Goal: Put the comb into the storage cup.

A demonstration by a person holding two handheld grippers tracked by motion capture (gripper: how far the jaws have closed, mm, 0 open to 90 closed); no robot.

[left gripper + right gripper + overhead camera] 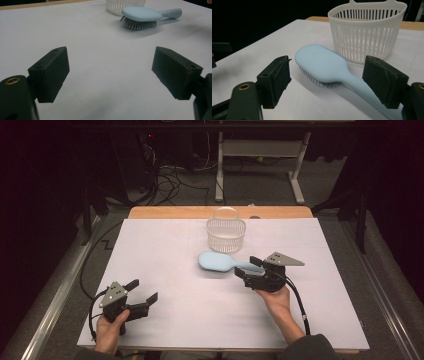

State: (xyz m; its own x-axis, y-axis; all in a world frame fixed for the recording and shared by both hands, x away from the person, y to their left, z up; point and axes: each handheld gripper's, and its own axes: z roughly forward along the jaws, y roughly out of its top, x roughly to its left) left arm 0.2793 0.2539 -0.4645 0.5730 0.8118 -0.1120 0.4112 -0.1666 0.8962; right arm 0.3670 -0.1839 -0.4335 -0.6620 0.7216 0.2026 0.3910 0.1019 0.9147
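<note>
Lying bristles-down near the bench's (150, 250) far edge beside the white slatted basket (226, 234), the light, rigid, slick plastic hairbrush (220, 262) is best pinched at its narrow handle, which the wide-open, empty right claw (327, 82) straddles.

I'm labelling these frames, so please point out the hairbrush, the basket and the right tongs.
hairbrush (322, 63): right gripper view, on the smooth blue back of its head.
basket (226, 234): high view, on its white slatted front wall.
right tongs (248, 267): high view, midway between their tips, at the brush handle.
</note>
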